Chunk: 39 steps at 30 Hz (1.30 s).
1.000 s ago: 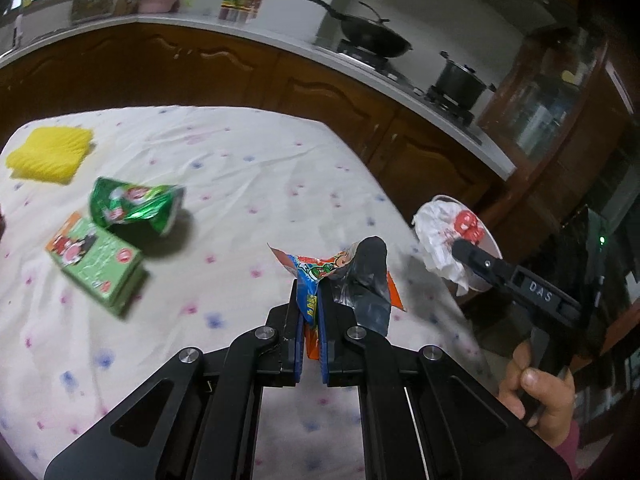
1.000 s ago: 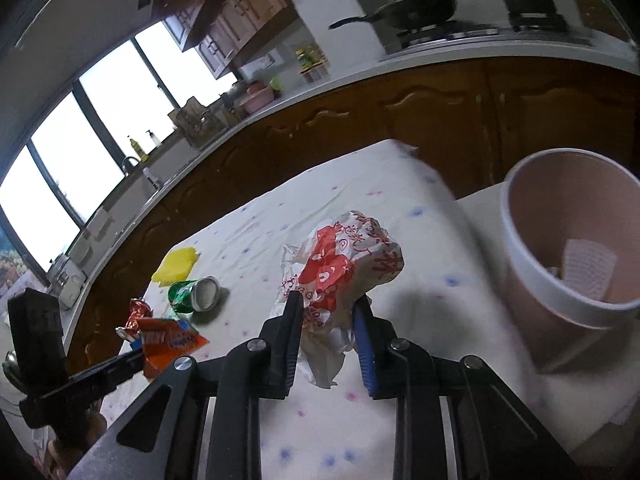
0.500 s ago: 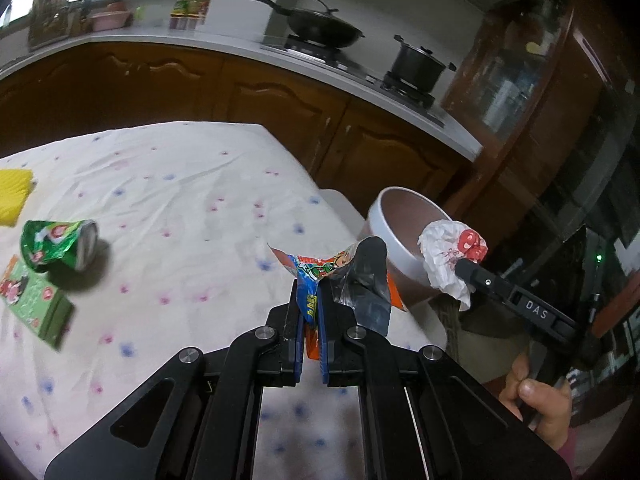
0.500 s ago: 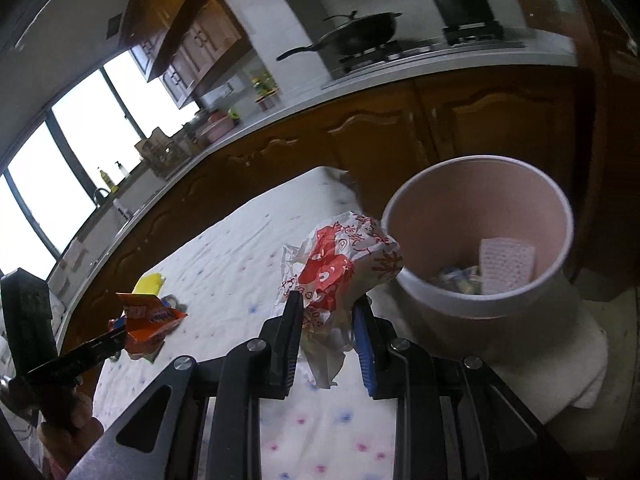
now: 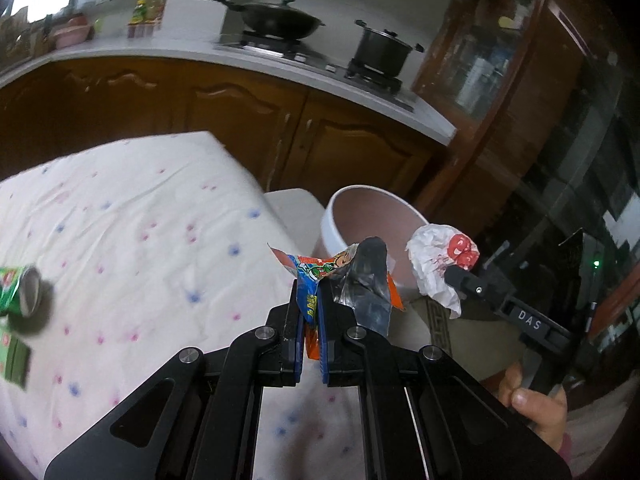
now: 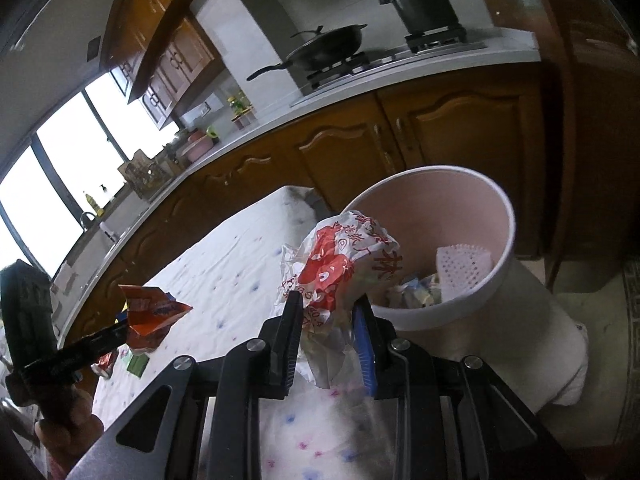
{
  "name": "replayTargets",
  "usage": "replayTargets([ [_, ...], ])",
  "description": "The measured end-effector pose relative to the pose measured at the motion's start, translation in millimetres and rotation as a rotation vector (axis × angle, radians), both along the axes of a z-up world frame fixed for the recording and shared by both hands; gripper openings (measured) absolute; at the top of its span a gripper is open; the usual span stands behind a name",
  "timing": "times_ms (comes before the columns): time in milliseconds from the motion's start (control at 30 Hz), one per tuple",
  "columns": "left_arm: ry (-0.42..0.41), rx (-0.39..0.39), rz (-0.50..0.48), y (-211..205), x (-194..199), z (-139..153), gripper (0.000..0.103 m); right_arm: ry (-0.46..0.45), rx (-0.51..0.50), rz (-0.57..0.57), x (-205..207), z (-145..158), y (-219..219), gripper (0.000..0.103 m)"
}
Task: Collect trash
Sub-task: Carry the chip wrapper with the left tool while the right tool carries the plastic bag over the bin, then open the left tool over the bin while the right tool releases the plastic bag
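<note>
My left gripper [image 5: 310, 292] is shut on an orange and blue snack wrapper [image 5: 320, 270], held above the table's right edge near the bin; the wrapper also shows in the right wrist view [image 6: 154, 314]. My right gripper [image 6: 328, 308] is shut on a crumpled white and red paper bag [image 6: 340, 268], held beside the bin's rim; the bag also shows in the left wrist view [image 5: 440, 260]. The white bin [image 6: 496, 216] stands beside the table and holds paper scraps; its rim shows in the left wrist view [image 5: 332, 216].
A green crushed can [image 5: 20, 290] and a green box [image 5: 14, 358] lie at the table's left. The table has a white dotted cloth [image 5: 140, 240]. A wooden kitchen counter with a wok [image 5: 276, 18] and a pot [image 5: 382, 50] runs behind.
Both grippers have moved right toward the bin with their trash. The bin now looks larger and closer in both views. The can and box have slid to the left edge.
</note>
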<state>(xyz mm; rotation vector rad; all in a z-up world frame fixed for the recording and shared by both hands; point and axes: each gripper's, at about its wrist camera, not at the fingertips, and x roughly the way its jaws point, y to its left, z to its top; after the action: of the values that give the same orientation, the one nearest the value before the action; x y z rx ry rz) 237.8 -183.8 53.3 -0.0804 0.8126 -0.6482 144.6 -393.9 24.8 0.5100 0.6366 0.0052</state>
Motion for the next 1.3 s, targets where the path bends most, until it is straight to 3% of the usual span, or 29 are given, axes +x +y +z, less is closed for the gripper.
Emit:
replayTargets([
  [400, -0.002, 0.047, -0.098, -79, 30, 6, 0.004, -0.006, 0.005, -0.067, 7, 3, -43, 0.026],
  [1067, 0.108, 0.15, -0.157, -165, 78, -35, 0.005, 0.079, 0.031, -0.074, 45, -20, -88, 0.03],
  [1200, 0.135, 0.147, -0.156, -168, 84, -41, 0.015, 0.092, 0.039, -0.08, 49, -22, -94, 0.037],
  [1267, 0.128, 0.153, -0.155, -169, 83, -40, 0.032, 0.09, 0.055, -0.081, 48, -23, -97, 0.037],
  [1300, 0.123, 0.154, -0.154, -170, 83, -40, 0.035, 0.088, 0.058, -0.084, 48, -23, -98, 0.04],
])
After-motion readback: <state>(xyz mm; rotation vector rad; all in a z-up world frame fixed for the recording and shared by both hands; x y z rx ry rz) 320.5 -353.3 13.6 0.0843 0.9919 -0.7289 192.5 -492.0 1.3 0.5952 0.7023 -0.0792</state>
